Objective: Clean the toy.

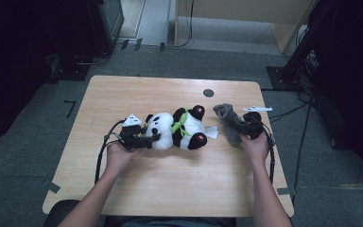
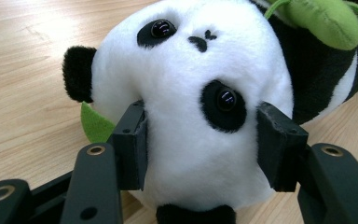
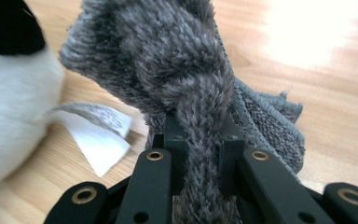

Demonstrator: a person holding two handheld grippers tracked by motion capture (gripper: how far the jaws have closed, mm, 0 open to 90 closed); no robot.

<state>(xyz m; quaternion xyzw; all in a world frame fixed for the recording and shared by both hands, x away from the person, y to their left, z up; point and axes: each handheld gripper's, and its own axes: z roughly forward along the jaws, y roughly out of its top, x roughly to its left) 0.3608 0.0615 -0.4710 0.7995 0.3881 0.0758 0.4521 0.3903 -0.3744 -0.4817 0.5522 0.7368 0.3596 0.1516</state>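
A black-and-white plush panda with a green scarf lies on its side in the middle of the wooden table. My left gripper comes in from the left. In the left gripper view its two pads press on both sides of the panda's head, so my left gripper is shut on it. To the panda's right lies a grey fuzzy cloth. My right gripper grips it from the right. In the right gripper view a twisted fold of the cloth is pinched between the jaws of my right gripper.
A white tag sticks out from the panda toward the cloth. A dark round cap sits in the tabletop at the back. A small white item lies near the right edge. Cables trail from both grippers.
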